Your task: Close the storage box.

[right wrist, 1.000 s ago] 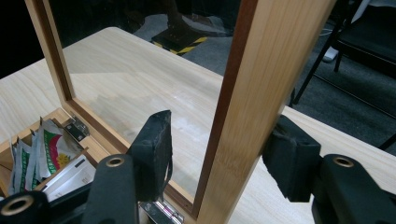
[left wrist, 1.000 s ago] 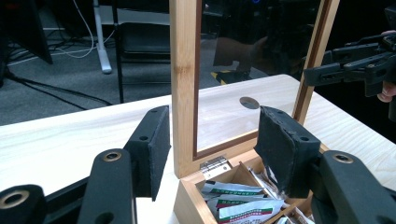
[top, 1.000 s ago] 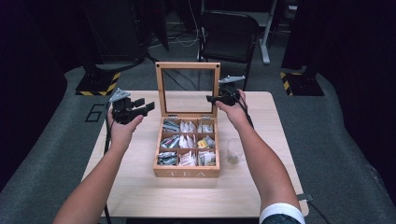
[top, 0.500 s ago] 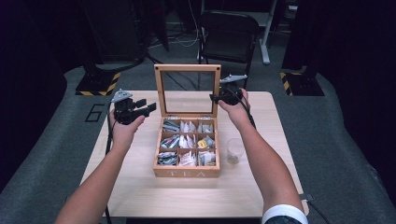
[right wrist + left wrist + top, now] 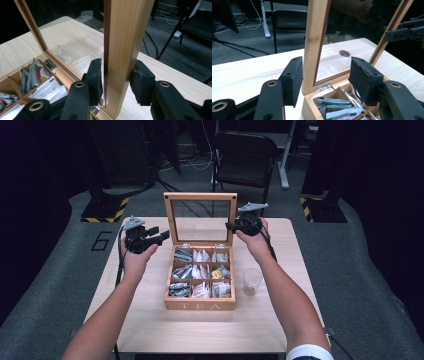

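Right gripper view: the right gripper (image 5: 116, 82) has just been closing its jaws on the upright lid (image 5: 127, 37) of the tea box (image 5: 200, 302) mid-tabletop; left gripper (image 5: 324, 80) jaws apart around the lid's other side

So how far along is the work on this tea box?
Done: the lid stands upright and the tea bags lie exposed in the box. In hand: the right gripper has just been closing its jaws on the lid's right post, and they look pressed on it. The left gripper straddles the left post, open. Left: moving the lid, though I cannot tell which way.
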Action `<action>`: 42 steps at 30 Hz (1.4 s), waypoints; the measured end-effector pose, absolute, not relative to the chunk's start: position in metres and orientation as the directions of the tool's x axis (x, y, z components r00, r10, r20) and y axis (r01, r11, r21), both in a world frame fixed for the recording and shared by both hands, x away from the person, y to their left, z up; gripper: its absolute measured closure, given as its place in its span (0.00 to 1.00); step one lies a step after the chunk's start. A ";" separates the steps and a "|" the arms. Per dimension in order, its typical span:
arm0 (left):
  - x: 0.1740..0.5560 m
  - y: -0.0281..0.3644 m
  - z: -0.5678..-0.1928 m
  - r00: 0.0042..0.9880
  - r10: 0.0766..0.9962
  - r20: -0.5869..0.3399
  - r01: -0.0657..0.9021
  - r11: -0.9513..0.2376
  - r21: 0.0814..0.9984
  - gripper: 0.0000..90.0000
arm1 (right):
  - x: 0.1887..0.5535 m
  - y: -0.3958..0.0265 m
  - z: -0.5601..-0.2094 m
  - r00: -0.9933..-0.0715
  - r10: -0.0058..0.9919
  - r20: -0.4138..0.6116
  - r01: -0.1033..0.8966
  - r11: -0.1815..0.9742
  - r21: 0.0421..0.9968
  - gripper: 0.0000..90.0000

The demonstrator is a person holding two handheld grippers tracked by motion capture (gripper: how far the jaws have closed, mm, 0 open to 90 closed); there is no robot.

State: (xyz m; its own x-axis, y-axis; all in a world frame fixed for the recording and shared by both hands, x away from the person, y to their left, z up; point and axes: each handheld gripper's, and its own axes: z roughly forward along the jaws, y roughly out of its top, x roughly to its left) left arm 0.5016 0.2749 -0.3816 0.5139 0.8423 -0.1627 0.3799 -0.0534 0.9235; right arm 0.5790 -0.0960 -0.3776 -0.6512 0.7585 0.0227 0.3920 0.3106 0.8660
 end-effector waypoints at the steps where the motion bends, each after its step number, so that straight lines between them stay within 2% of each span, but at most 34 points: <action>1: 0.502 0.274 -0.382 0.515 0.842 -0.161 0.379 -0.056 0.924 0.49 | 0.578 -0.096 -0.378 -0.651 0.759 0.030 0.397 0.307 0.865 0.70; 22: 0.503 0.259 -0.374 0.536 0.838 -0.105 0.331 -0.094 0.939 0.53 | 0.559 -0.102 -0.381 -0.678 0.734 0.047 0.367 0.283 0.886 0.69; 36: 0.506 0.256 -0.373 0.527 0.846 -0.074 0.317 -0.114 0.942 0.60 | 0.551 -0.106 -0.381 -0.692 0.719 0.064 0.364 0.272 0.891 0.68; 42: 0.508 0.255 -0.369 0.522 0.851 -0.066 0.308 -0.116 0.944 0.66 | 0.549 -0.106 -0.381 -0.696 0.715 0.066 0.362 0.270 0.892 0.67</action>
State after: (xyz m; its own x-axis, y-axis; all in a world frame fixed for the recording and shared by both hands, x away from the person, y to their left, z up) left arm 0.5083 0.2549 -0.3694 0.5217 0.8506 -0.0657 0.3084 -0.1162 0.9441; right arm 0.5493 -0.1064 -0.3813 -0.6958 0.7152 0.0658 0.3618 0.2700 0.8923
